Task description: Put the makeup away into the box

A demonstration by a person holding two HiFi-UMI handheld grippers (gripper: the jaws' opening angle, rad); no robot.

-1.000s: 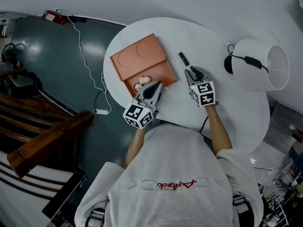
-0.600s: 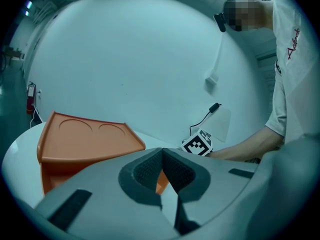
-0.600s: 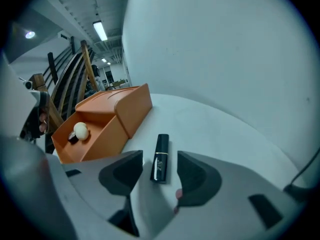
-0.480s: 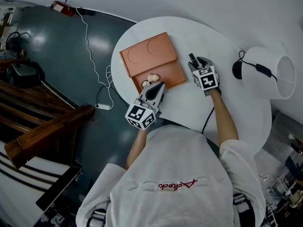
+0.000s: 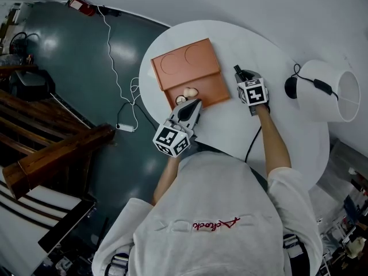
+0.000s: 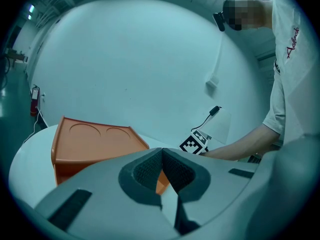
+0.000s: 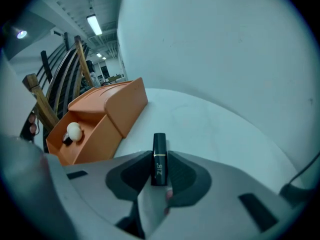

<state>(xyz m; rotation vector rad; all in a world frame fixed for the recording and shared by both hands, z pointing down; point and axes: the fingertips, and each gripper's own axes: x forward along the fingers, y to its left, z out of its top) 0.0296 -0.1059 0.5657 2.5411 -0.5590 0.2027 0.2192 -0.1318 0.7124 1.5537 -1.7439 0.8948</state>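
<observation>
An orange box [image 5: 184,62] lies open on the round white table [image 5: 287,137], its lid folded back. A pale egg-shaped sponge [image 5: 190,91] lies in its compartment and shows again in the right gripper view [image 7: 74,130]. My right gripper [image 5: 240,73] points down at the table right of the box. Its jaws have just been closing, and they press on a black lipstick tube [image 7: 159,156] that sticks out between the pads. My left gripper [image 5: 194,103] hovers at the box's near edge, shut and holding nothing; in its own view the box [image 6: 95,139] stands just beyond the tips.
A white lampshade [image 5: 322,91] lies on its side at the table's right, with a black cable [image 5: 253,142] running toward me. A white cord [image 5: 115,68] trails over the dark floor on the left. Wooden stair rails [image 5: 52,154] stand further left.
My right gripper has moved forward and down onto the lipstick, which now sits between its jaws. My left gripper has stayed at the box's near edge.
</observation>
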